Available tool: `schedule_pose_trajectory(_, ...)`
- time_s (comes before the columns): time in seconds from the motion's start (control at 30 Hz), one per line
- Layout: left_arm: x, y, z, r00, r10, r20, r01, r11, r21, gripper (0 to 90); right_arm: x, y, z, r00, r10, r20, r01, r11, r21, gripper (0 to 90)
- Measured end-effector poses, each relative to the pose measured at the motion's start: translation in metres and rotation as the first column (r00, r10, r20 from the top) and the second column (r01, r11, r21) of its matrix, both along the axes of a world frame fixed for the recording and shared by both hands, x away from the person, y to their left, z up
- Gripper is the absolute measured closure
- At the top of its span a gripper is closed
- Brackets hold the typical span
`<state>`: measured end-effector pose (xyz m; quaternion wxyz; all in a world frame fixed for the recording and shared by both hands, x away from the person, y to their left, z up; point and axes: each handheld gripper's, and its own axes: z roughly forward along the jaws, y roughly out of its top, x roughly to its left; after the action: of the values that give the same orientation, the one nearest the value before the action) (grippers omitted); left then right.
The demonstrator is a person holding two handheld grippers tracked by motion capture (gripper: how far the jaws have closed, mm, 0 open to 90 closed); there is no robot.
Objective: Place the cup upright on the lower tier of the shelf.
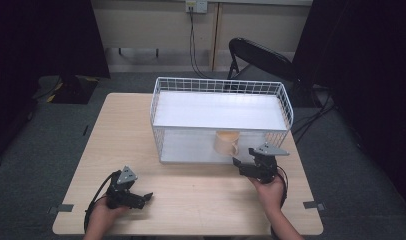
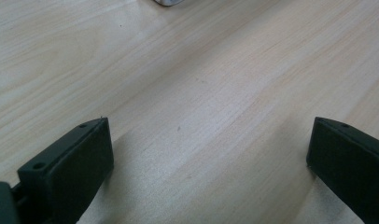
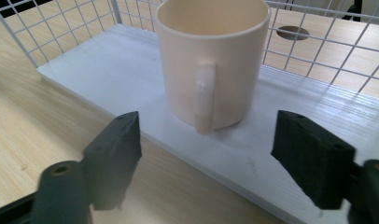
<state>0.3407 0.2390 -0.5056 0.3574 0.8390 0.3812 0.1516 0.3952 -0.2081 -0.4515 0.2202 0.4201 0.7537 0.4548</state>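
Mug set on the rack's lower shelf

Our right gripper (image 3: 206, 154) gapes wide just before the mug (image 3: 211, 60), releasing done; left gripper (image 2: 211, 158) spread, empty; withdrawing remains.

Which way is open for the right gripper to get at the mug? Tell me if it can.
Probably yes. The right gripper is open just before the mug, whose handle faces it on the shelf; nothing stands between.
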Motion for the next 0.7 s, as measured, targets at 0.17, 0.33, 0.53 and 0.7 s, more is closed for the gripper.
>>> schedule_pose_trajectory(0.17,0.000,0.000,0.000,1.0000,0.000,0.001,0.000,1.0000,0.000,0.0,-0.002,-0.001,-0.001,1.0000,0.010,-0.002,-0.010,0.999,-0.030,17.6)
schedule_pose_trajectory(0.33,-0.001,0.000,0.000,1.0000,0.004,0.002,-0.004,1.0000,0.002,0.0,-0.007,-0.003,-0.002,0.9994,0.034,-0.010,-0.034,0.999,-0.031,15.9)
schedule_pose_trajectory(0.53,-0.001,0.000,0.000,1.0000,0.004,0.002,-0.004,1.0000,0.003,0.0,-0.012,-0.007,-0.003,0.9982,0.055,-0.022,-0.056,0.998,-0.032,14.5)
schedule_pose_trajectory(0.7,-0.001,0.000,0.000,1.0000,0.004,0.002,-0.004,1.0000,0.002,0.0,-0.014,-0.010,-0.003,0.9972,0.071,-0.024,-0.072,0.997,-0.037,14.3)
